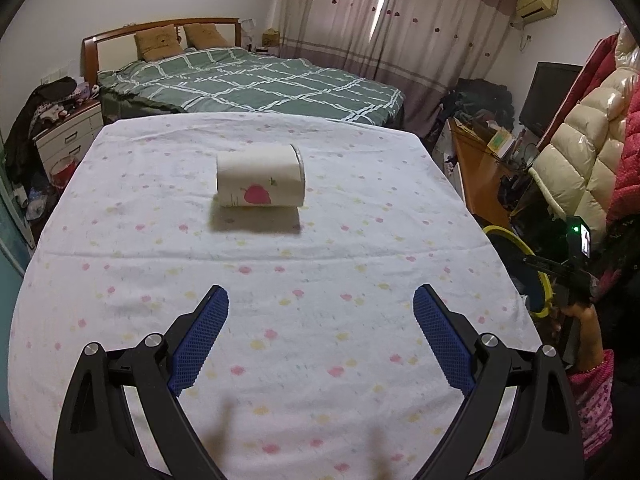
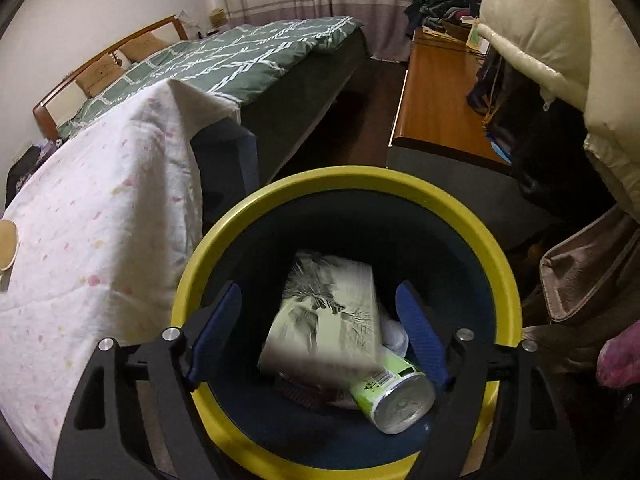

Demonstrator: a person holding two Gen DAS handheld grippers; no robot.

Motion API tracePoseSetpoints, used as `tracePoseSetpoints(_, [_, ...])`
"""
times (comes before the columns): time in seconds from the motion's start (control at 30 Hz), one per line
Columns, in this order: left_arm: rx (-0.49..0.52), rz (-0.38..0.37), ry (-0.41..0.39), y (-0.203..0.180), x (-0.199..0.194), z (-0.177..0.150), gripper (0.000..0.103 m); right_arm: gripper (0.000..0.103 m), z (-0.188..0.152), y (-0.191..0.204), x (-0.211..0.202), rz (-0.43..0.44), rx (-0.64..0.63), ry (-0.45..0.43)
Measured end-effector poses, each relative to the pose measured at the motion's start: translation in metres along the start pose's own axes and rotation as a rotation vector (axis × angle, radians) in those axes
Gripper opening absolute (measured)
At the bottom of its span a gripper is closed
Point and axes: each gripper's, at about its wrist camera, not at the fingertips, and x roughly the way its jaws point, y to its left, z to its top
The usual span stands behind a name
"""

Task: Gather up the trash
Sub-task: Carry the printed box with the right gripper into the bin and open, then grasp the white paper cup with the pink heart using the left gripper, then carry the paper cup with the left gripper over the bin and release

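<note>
A white paper roll with a pink strawberry print (image 1: pixel 260 180) lies on its side on the table with the dotted white cloth (image 1: pixel 160 280). My left gripper (image 1: pixel 320 304) is open and empty above the cloth, well short of the roll. My right gripper (image 2: pixel 320 304) is open over a dark bin with a yellow rim (image 2: pixel 344 184). A pale box with a palm-leaf print (image 2: pixel 324 316), blurred, is between the open fingers and not touched by them, inside the bin. A green and white can (image 2: pixel 394 396) and a white wad (image 2: pixel 394 334) lie in the bin.
The bin (image 1: pixel 536 276) stands off the table's right edge, with the right gripper (image 1: pixel 576 264) above it. A bed (image 1: pixel 256 80) lies behind the table. A wooden desk (image 2: pixel 436 92) and hanging coats (image 2: pixel 560 60) are on the right. A round tan object (image 2: pixel 6 250) sits on the cloth.
</note>
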Motion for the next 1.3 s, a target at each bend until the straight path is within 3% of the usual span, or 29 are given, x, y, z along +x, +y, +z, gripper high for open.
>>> tracePoseSetpoints(0.23, [0.101,-0.029,0.006,0.027,0.037,0.036,0.092,0.078,-0.003,0.011,-0.008,-0.024,-0.034,-0.006])
tracePoseSetpoints(0.33, [0.169,-0.088,0.016,0.036,0.053,0.059,0.092,0.078,-0.002,0.019,-0.009,-0.029,-0.046,-0.003])
tracePoseSetpoints(0.37, [0.191,-0.088,0.025,0.037,0.058,0.065,0.092,0.078,-0.001,0.021,-0.008,-0.032,-0.048,-0.002])
tracePoseSetpoints(0.4, [0.204,-0.038,0.046,0.039,0.069,0.074,0.092,0.078,0.000,0.022,-0.008,-0.033,-0.048,-0.001])
tracePoseSetpoints(0.5, [0.140,-0.015,0.091,0.046,0.087,0.086,0.093,0.078,0.002,0.031,-0.007,-0.026,-0.053,0.001])
tracePoseSetpoints(0.57, [0.100,0.039,0.099,0.045,0.096,0.090,0.093,0.078,0.004,0.036,-0.005,-0.021,-0.055,0.001])
tracePoseSetpoints(0.8, [-0.048,0.221,0.040,0.036,0.115,0.092,0.098,0.078,0.008,0.049,0.004,-0.006,-0.074,0.010])
tracePoseSetpoints(1.1, [-0.098,0.300,0.071,0.033,0.140,0.093,0.098,0.078,0.005,0.031,0.004,0.005,-0.040,0.005])
tracePoseSetpoints(1.13, [-0.098,0.301,0.075,0.033,0.141,0.091,0.096,0.078,0.004,0.029,0.002,0.008,-0.036,0.001])
tracePoseSetpoints(1.17, [-0.100,0.303,0.077,0.033,0.142,0.091,0.085,0.078,0.003,0.026,-0.001,0.010,-0.032,-0.006])
tracePoseSetpoints(1.3, [-0.089,0.283,0.083,0.028,0.137,0.090,0.083,0.078,-0.002,0.019,-0.019,0.021,-0.024,-0.042])
